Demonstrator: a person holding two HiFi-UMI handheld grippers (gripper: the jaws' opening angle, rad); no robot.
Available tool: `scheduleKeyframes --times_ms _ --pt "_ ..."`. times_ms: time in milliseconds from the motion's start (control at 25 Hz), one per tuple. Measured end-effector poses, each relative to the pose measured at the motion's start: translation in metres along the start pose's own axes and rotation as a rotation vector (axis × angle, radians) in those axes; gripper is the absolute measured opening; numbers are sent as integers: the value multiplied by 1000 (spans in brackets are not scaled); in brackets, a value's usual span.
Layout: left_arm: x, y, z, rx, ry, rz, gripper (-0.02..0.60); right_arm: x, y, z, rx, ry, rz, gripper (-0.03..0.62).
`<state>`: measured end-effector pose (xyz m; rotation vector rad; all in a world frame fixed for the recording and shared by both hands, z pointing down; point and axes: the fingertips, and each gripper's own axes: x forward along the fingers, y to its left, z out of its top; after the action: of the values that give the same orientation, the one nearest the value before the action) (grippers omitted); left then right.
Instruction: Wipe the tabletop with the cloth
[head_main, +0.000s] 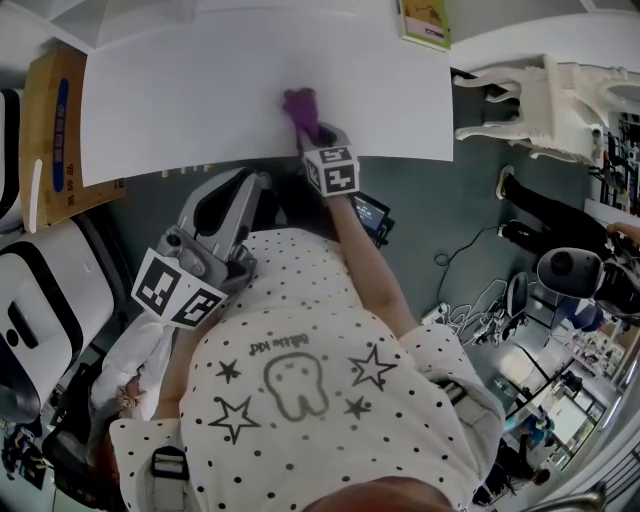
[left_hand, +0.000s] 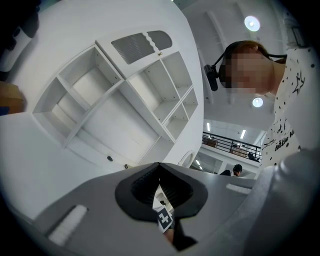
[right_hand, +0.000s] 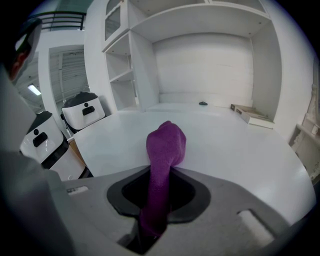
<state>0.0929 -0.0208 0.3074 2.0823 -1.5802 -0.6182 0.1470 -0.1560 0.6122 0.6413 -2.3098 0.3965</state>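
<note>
A purple cloth (head_main: 299, 105) is bunched on the white tabletop (head_main: 200, 90) near its front edge. My right gripper (head_main: 312, 135) is shut on the cloth, its marker cube just off the table edge. In the right gripper view the cloth (right_hand: 166, 145) rises from between the jaws of the right gripper (right_hand: 167, 169) and its folded end touches the tabletop (right_hand: 235, 150). My left gripper (head_main: 250, 182) is held low by the person's body, off the table, jaws together and holding nothing. In its own view the left gripper (left_hand: 159, 167) points up at white shelves.
A cardboard box (head_main: 50, 130) leans at the table's left end. A green-covered book (head_main: 425, 22) lies at the far edge. White robot bodies (head_main: 30, 320) stand left of the person, and a white ornate chair (head_main: 540, 100) stands to the right. Cables lie on the floor (head_main: 470, 300).
</note>
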Motion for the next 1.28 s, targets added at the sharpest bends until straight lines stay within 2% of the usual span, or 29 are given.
scheduleKeyframes --times_ms 400,1160,1280 --pt "-3 0 1 2 -15 1 -5 -4 -12 -4 -2 -3 -14 75" --pt "-15 9 9 -18 -29 12 -5 -9 -8 -3 -15 -25 -26 75" --pt "-11 7 10 9 -26 17 -5 -9 -8 -3 -26 -31 -23 75"
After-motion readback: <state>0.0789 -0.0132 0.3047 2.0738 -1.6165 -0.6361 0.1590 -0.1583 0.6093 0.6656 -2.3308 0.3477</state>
